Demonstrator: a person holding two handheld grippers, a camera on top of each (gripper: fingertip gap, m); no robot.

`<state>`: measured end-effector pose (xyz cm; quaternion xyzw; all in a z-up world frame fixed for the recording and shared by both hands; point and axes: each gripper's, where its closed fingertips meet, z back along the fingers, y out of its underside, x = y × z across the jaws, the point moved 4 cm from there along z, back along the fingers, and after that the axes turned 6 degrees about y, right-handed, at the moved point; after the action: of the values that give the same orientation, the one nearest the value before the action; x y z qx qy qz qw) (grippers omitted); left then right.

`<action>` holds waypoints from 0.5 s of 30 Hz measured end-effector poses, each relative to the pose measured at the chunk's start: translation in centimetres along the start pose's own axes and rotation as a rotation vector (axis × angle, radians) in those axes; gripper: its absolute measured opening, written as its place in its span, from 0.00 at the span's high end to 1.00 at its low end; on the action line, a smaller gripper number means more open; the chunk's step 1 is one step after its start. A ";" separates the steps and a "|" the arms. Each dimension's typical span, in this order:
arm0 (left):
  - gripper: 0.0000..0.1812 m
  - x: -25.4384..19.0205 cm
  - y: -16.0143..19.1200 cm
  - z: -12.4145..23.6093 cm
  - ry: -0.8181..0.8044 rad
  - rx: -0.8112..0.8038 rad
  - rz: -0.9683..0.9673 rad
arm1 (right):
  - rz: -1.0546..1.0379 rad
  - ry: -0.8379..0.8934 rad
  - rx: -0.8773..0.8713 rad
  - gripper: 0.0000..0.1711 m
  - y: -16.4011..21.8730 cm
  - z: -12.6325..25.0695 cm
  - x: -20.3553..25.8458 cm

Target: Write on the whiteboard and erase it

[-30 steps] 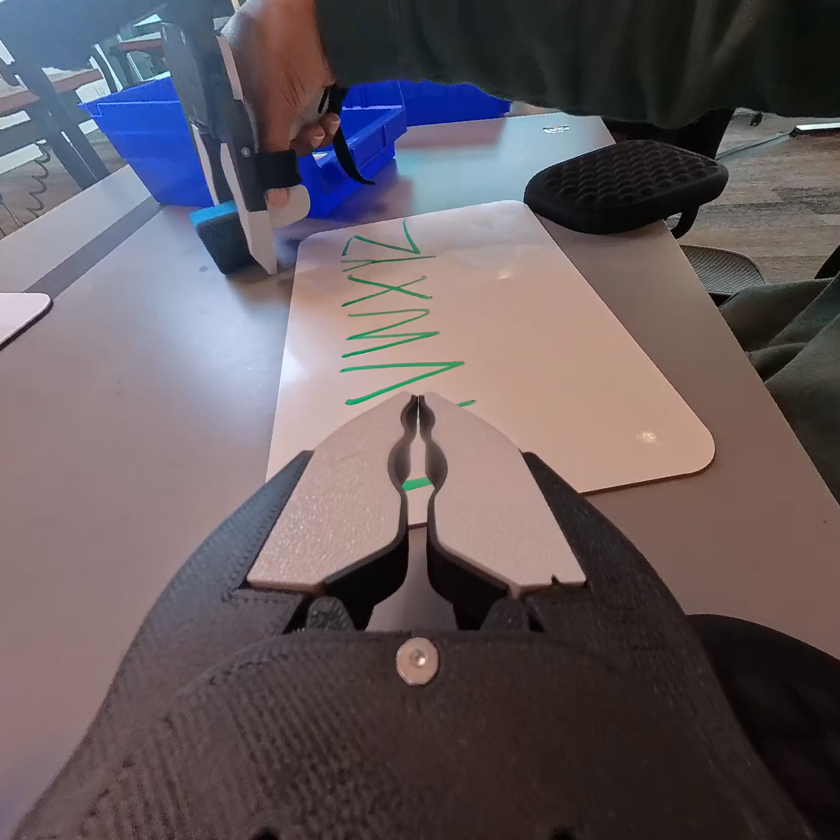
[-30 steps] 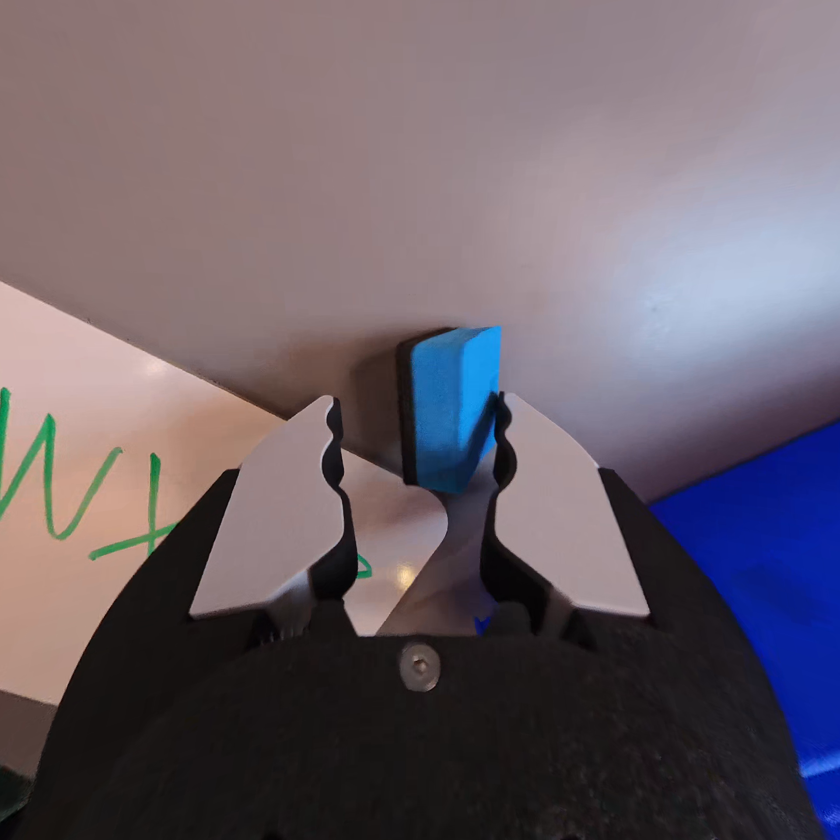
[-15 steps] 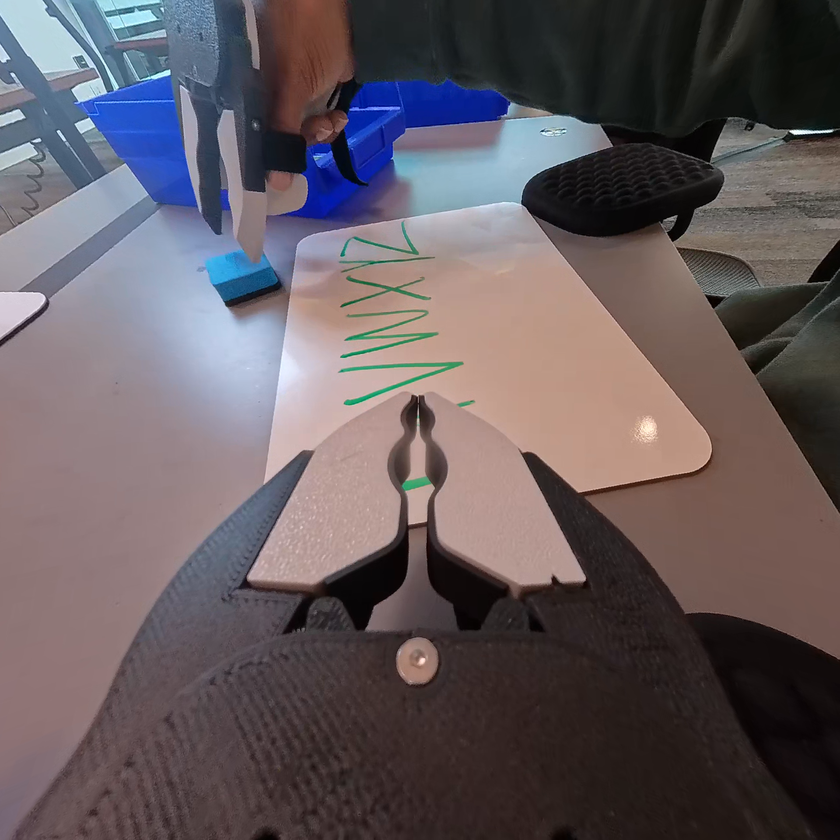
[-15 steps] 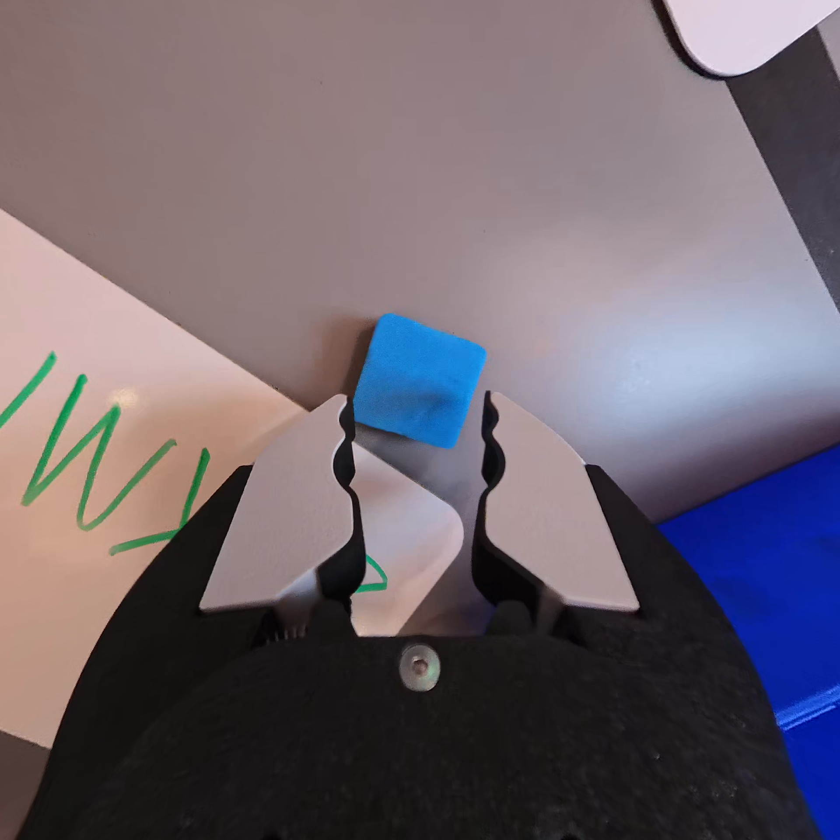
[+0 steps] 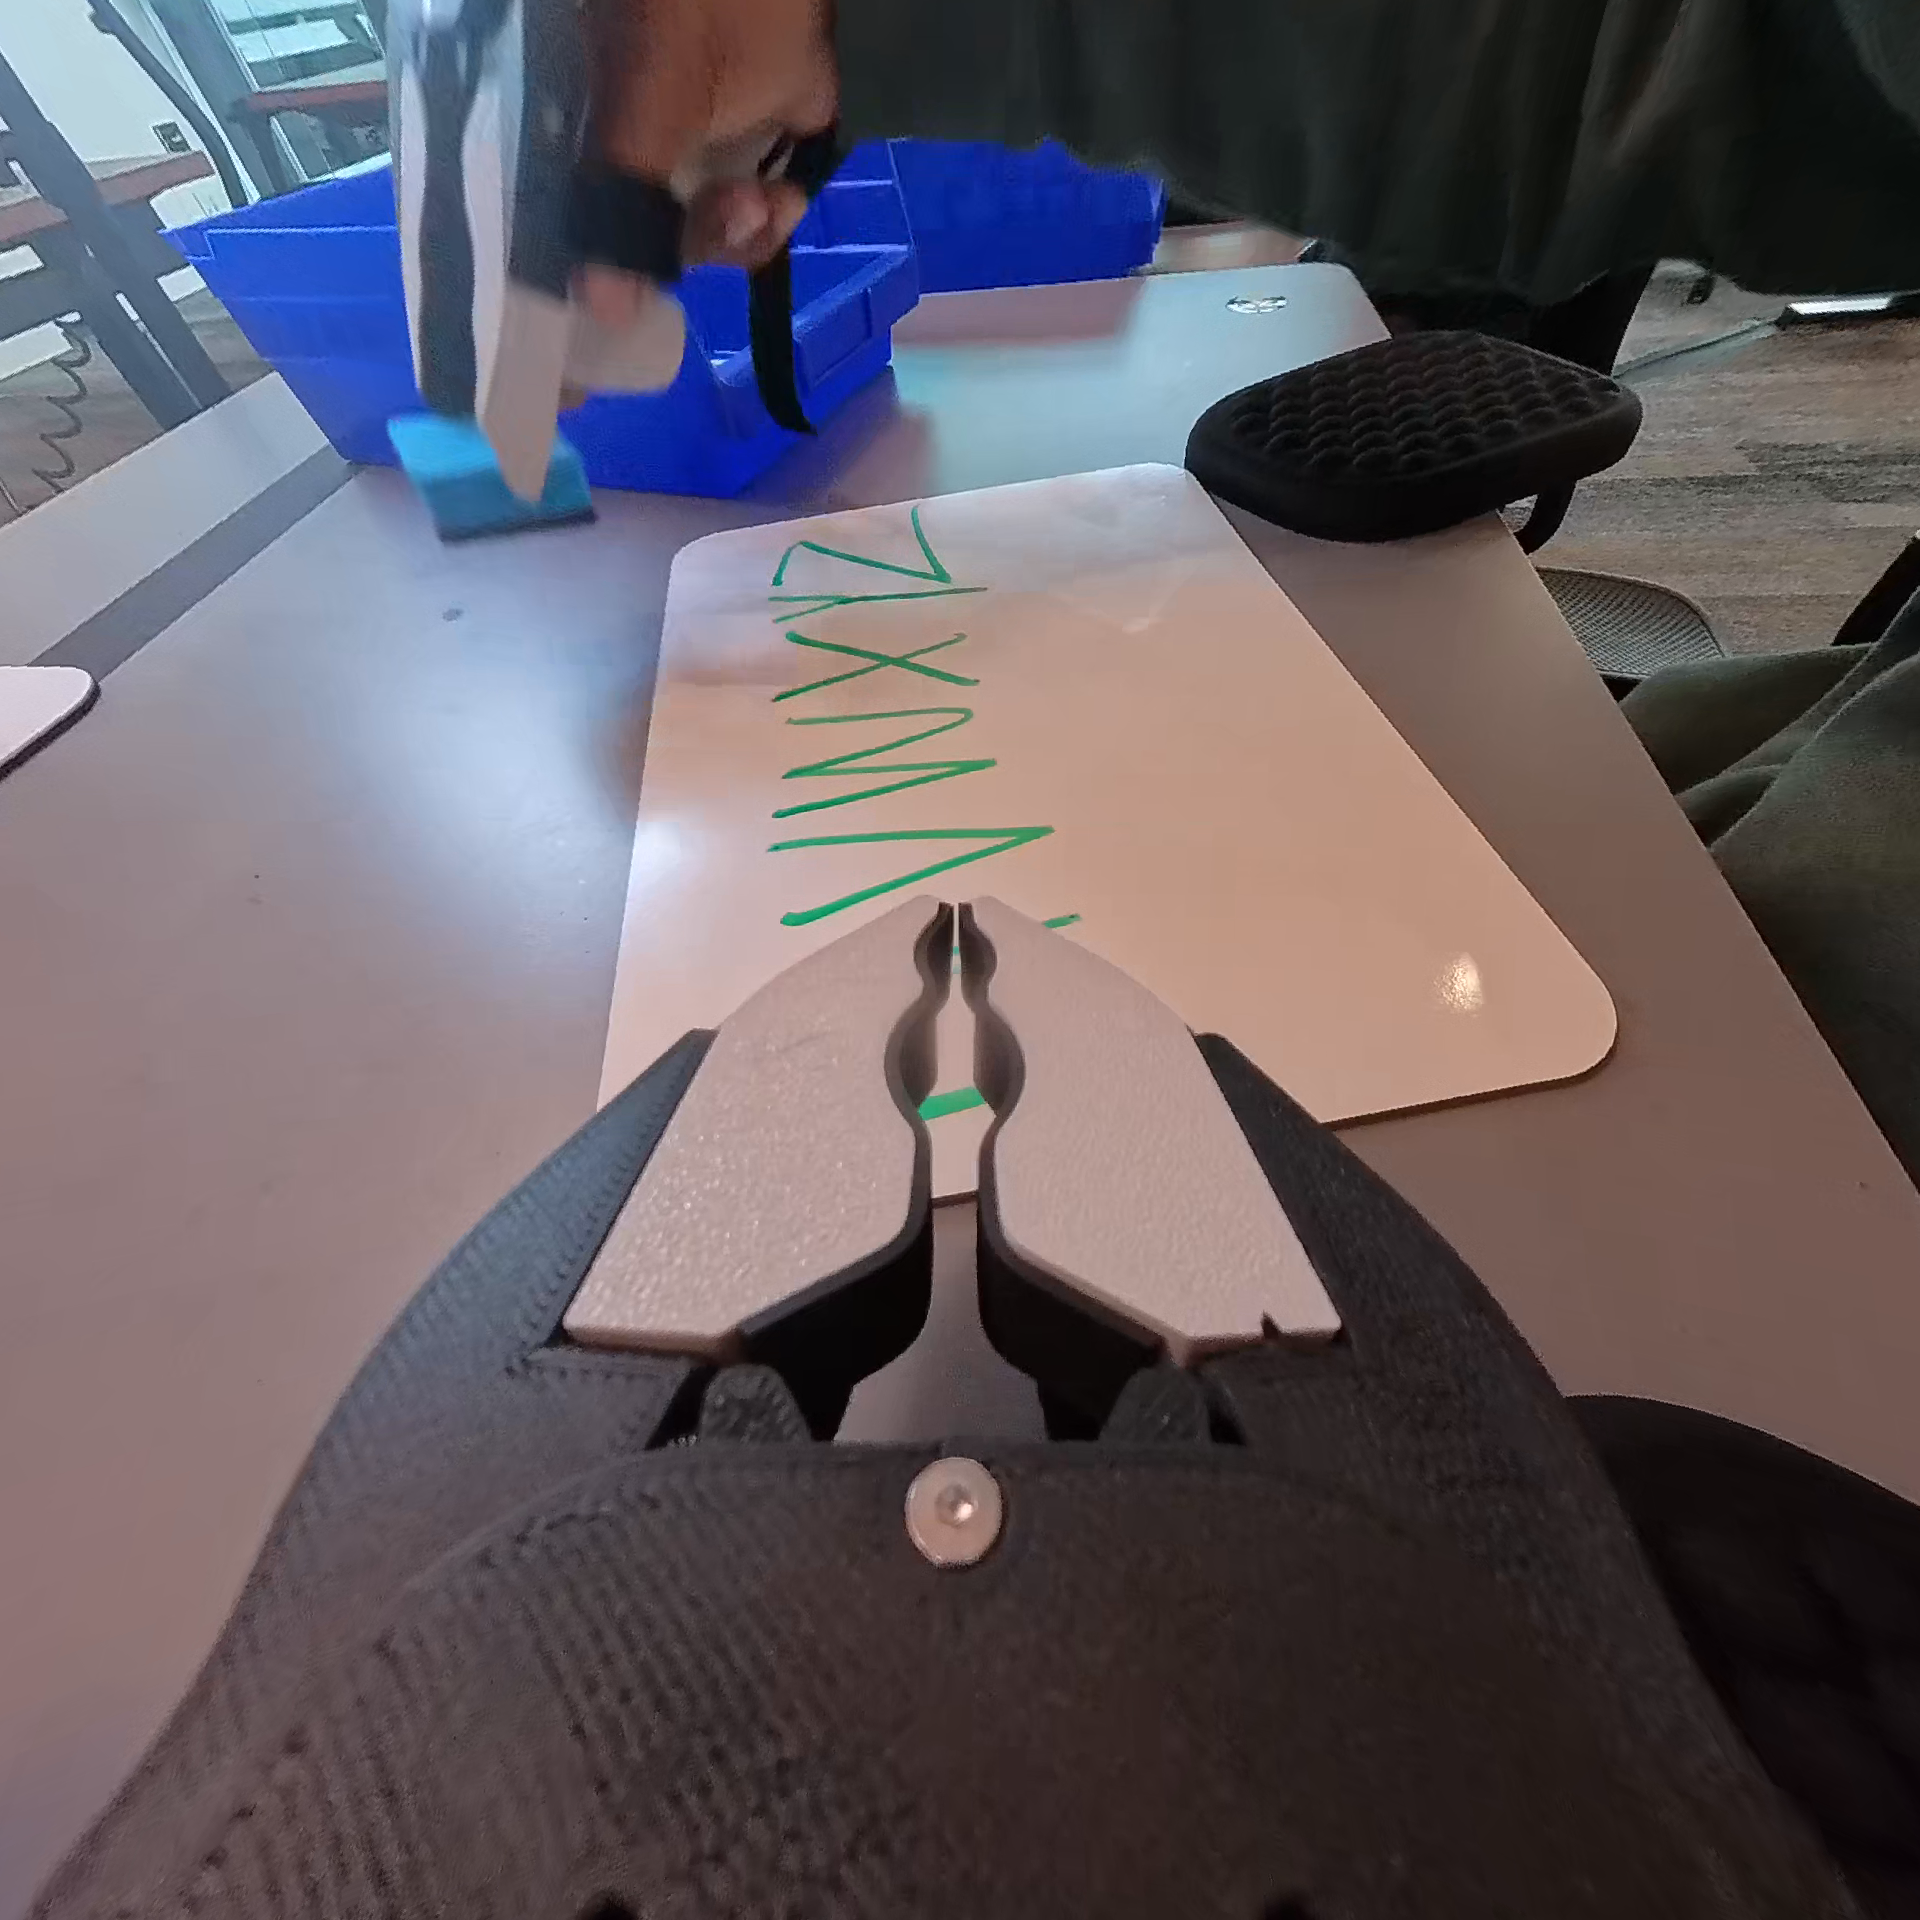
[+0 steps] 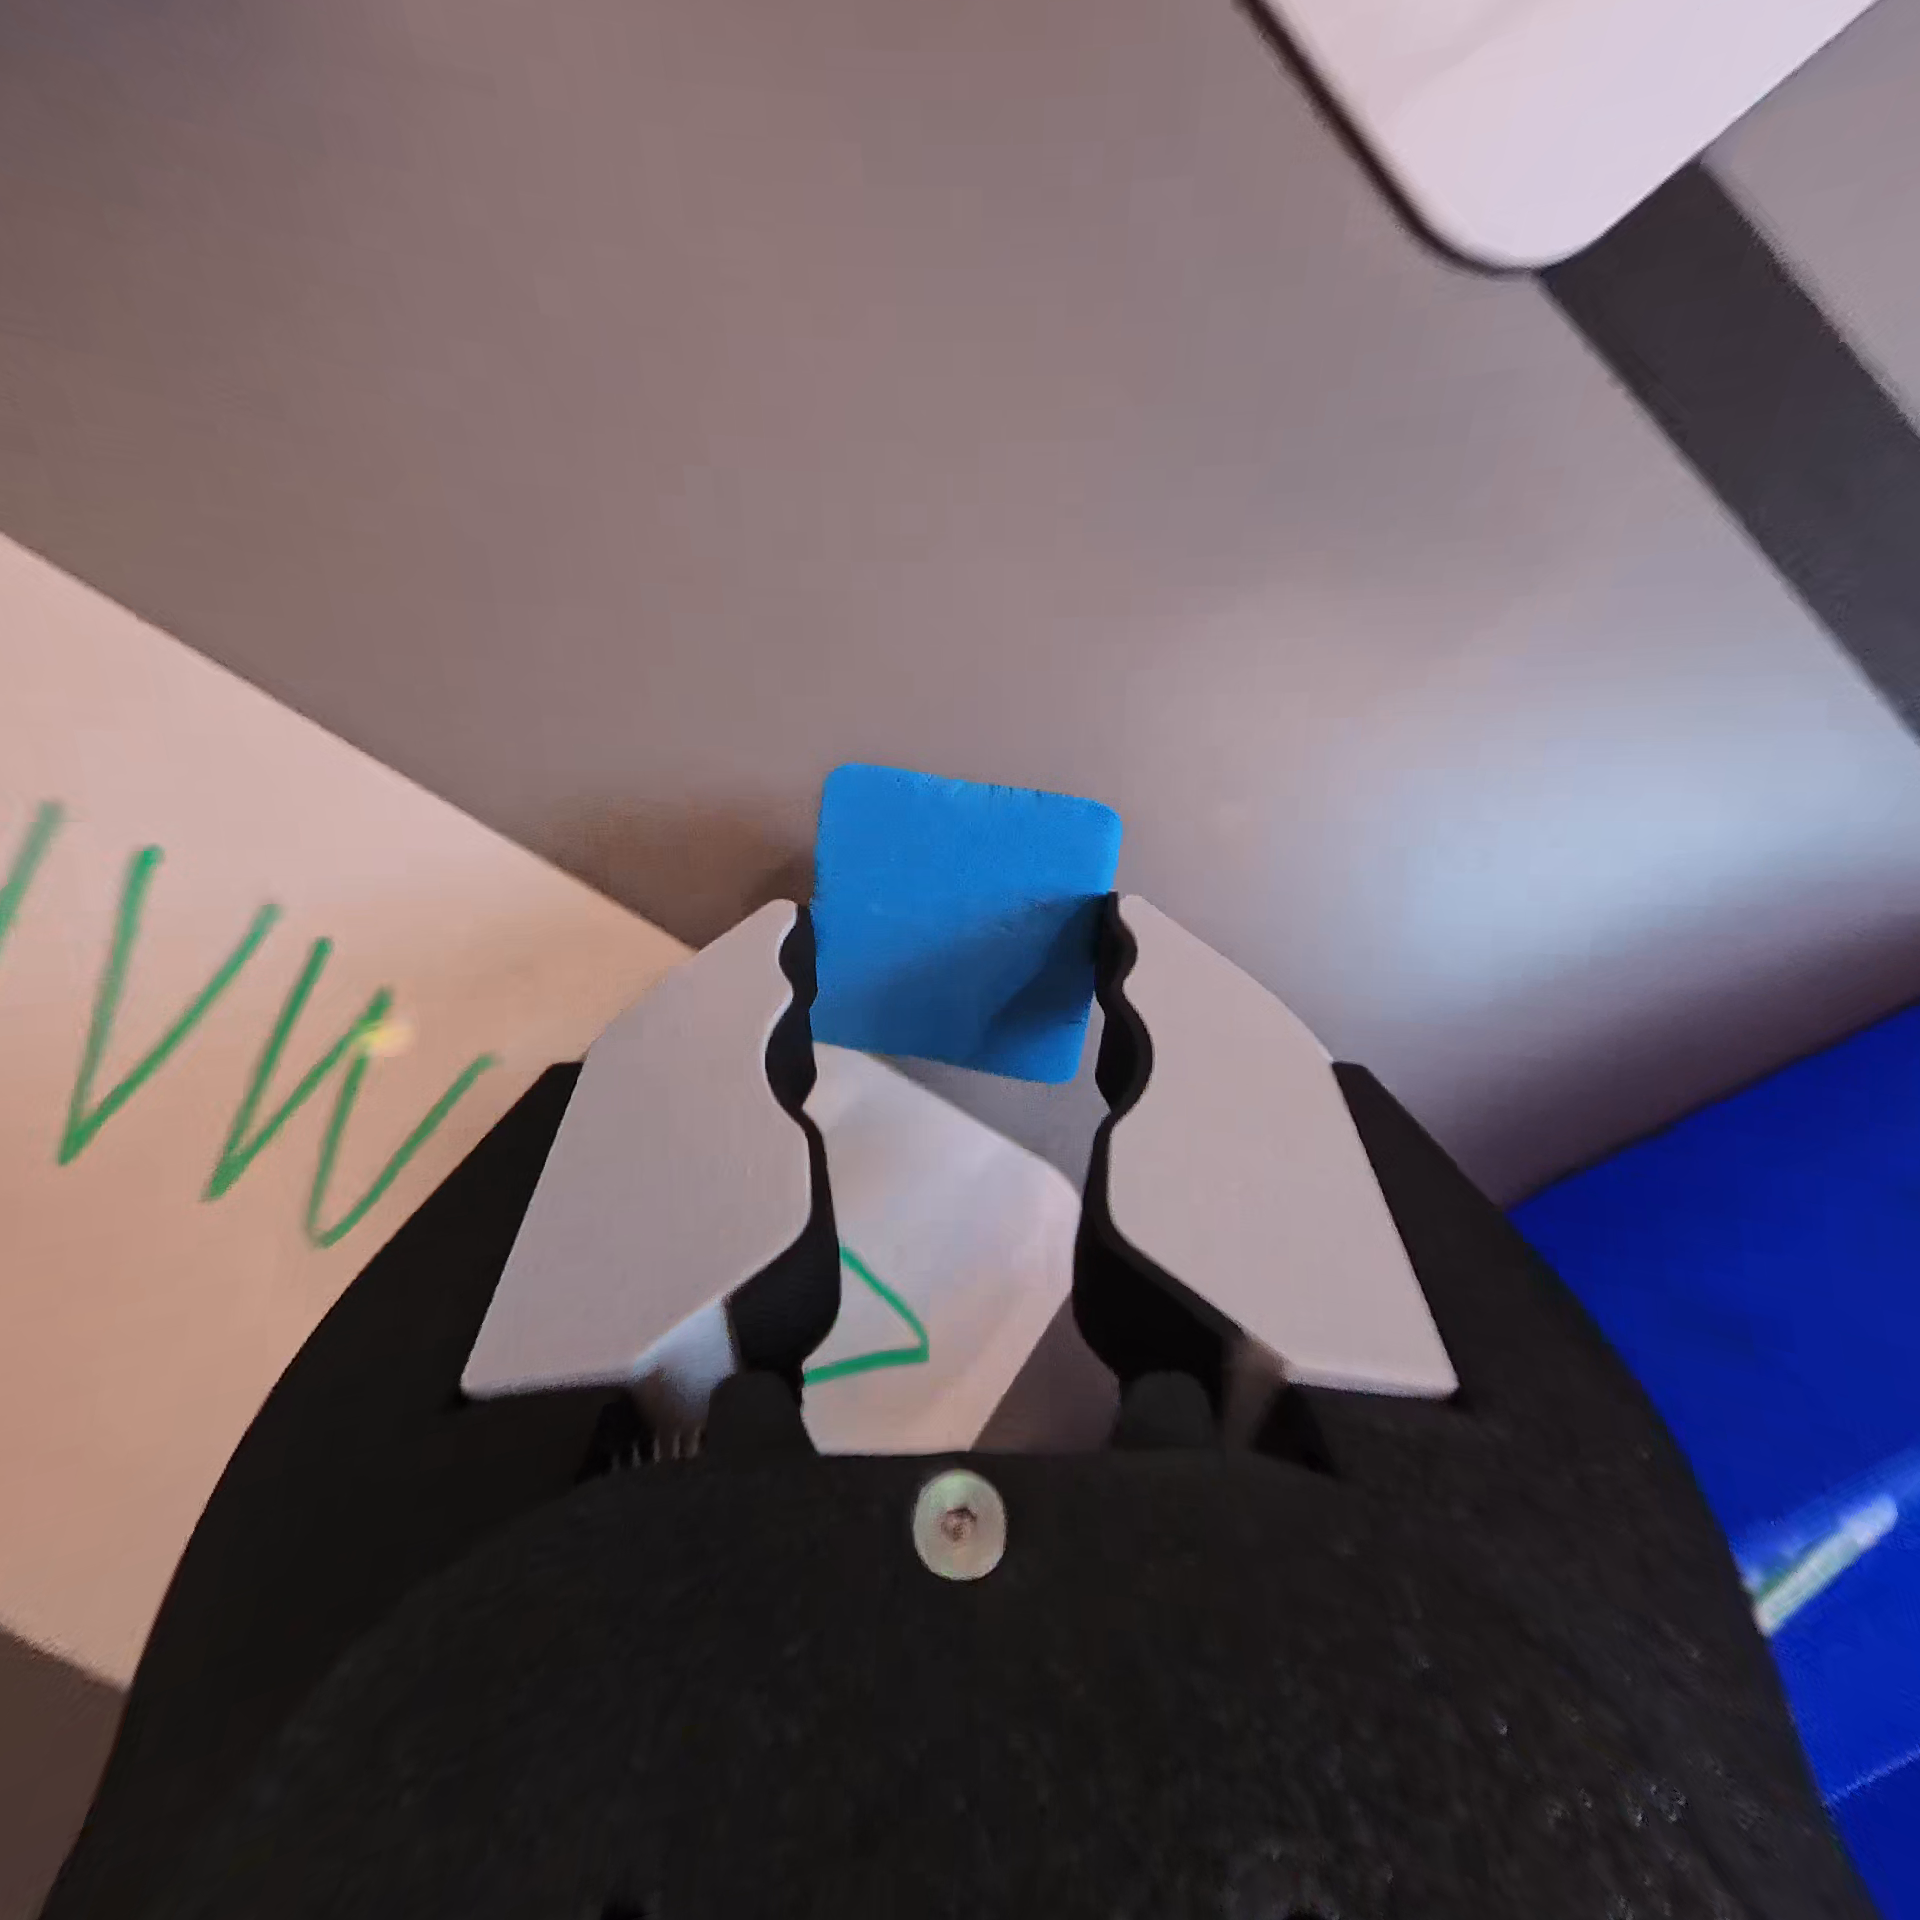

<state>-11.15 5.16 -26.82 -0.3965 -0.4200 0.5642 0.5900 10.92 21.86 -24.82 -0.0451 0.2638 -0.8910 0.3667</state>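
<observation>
A white whiteboard (image 5: 1195, 779) with green writing (image 5: 894, 769) lies on the grey table; it also shows in the right wrist view (image 6: 156, 727). My left gripper (image 5: 956, 909) is shut and empty, just above the board's near end. A blue eraser (image 6: 966, 925) with a black underside is off the board's far left corner, in front of the blue bin, and also shows in the left wrist view (image 5: 457, 468). My right gripper (image 6: 956, 904) points down with a fingertip touching each side of the eraser. I cannot tell whether the eraser is off the table.
Blue plastic bins (image 5: 312, 301) stand behind the eraser, close on its right in the right wrist view (image 6: 1714, 1299). A black armrest pad (image 5: 1413, 436) overlaps the table's far right edge. A second white board (image 6: 1558, 104) lies farther left, past a dark strip (image 6: 1766, 364). One gripper's finger ends stand about 25 centimeters off the other's.
The eraser stood on edge against one right finger, then lay flat under the raised open gripper. Now the right gripper has come down around it, and the eraser has shifted toward the bin. Left gripper unmoved.
</observation>
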 end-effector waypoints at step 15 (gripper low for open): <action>1.00 -9.4 1.2 -5.1 0.231 0.402 -0.472 | -0.070 -0.035 0.200 0.69 15.0 5.0 3.7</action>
<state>-6.81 -4.17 -30.10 -0.2251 -0.3110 0.4348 0.8146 19.08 8.28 -28.52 -0.0332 0.1656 -0.9243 0.3424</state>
